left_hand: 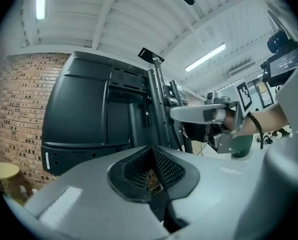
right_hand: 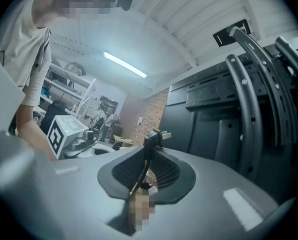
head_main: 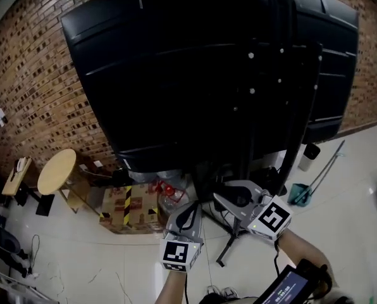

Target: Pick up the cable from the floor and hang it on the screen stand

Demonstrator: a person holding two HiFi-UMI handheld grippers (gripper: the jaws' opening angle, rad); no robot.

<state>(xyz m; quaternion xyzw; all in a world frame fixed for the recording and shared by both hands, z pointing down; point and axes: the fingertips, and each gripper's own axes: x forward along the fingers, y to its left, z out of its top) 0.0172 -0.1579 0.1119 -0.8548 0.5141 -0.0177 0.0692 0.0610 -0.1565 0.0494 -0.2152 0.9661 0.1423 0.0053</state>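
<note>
The right gripper (right_hand: 147, 170) has its fingers clamped on the cable (right_hand: 154, 137), plug upward, near the screen stand (right_hand: 250, 111). The left gripper (left_hand: 151, 165) has its fingers together, no cable visible. Drape slack over a stand bar before releasing.

Matt black plastic screen back (head_main: 195, 75), rough brick wall (head_main: 30, 75) — glossy pale floor (head_main: 353, 189), wooden stool (head_main: 57, 170).

Screen (head_main: 176, 68) on stand (head_main: 302, 119), brick wall (head_main: 30, 75) behind — box (head_main: 128, 209) under screen, rnd table (head_main: 57, 171) L of box
</note>
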